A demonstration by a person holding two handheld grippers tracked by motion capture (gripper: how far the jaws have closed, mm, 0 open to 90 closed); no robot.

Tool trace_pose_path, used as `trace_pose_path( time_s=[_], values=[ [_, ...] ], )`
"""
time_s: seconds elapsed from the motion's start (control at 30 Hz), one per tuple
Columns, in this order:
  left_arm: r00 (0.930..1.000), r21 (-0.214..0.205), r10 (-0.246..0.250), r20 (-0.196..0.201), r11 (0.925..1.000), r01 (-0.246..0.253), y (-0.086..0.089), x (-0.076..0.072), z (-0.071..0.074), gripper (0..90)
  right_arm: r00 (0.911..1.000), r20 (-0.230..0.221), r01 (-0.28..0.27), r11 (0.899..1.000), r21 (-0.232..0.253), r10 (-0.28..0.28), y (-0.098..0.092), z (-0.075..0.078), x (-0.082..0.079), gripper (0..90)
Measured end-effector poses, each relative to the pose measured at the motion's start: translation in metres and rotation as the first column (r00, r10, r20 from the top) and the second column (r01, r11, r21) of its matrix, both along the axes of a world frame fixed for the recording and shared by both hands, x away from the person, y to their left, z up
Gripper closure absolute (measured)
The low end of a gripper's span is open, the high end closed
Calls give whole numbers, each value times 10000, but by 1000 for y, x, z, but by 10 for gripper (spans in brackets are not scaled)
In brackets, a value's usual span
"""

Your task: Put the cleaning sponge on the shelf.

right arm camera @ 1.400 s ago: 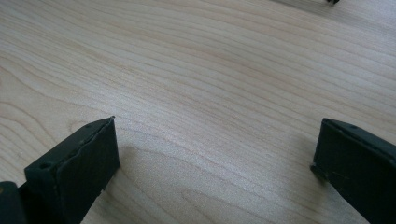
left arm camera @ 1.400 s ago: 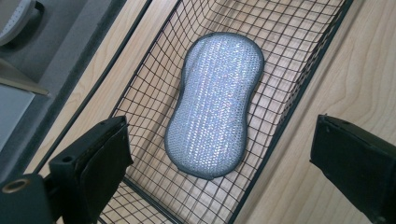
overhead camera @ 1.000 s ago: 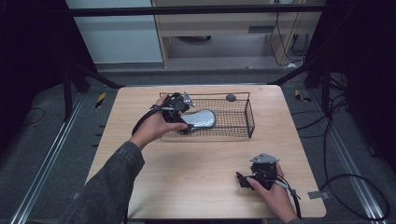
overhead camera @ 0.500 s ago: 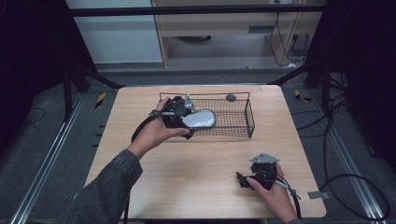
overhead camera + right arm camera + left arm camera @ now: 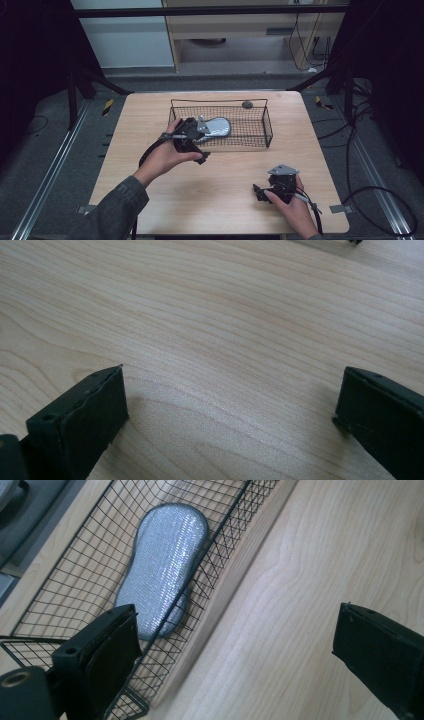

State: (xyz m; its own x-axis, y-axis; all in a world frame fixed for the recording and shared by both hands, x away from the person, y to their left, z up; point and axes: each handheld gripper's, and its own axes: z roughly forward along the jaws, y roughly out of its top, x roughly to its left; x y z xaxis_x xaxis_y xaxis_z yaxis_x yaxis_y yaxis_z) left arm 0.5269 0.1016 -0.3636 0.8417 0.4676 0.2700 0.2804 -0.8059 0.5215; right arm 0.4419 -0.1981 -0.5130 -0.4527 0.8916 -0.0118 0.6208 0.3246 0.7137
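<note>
A flat, silvery-grey sponge pad (image 5: 162, 565) with a glittery woven surface and a rounded, slightly waisted outline was noted lying on the floor of the black wire mesh basket (image 5: 260, 120), toward its left end. The left gripper (image 5: 192, 137) was held at the basket's near left rim, jaws spread wide and empty. The right gripper (image 5: 272, 190) was rested low on the light wooden table (image 5: 210, 200), well apart, jaws likewise parted over bare wood.
</note>
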Motion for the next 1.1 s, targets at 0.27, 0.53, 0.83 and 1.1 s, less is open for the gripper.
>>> trace_pose_path(
  time_s=[0.27,0.53,0.83,1.1],
  values=[
    [9978,-29,523,-399,9986,-524,20,-18,-20,45,10000,6,65,10000,66,-65,1,0,0,4],
    [9926,-101,1054,-603,9943,-1061,38,-26,-34,46,9999,3,101,9999,91,-101,1,0,-1,4],
    [9871,-127,1472,-629,9889,-1482,57,-36,-43,47,9999,61,85,9999,72,-86,0,0,-1,4],
    [9749,-206,2057,-854,9779,-2081,80,-45,-59,48,9999,67,146,9998,99,-146,1,0,-1,4]
  ],
)
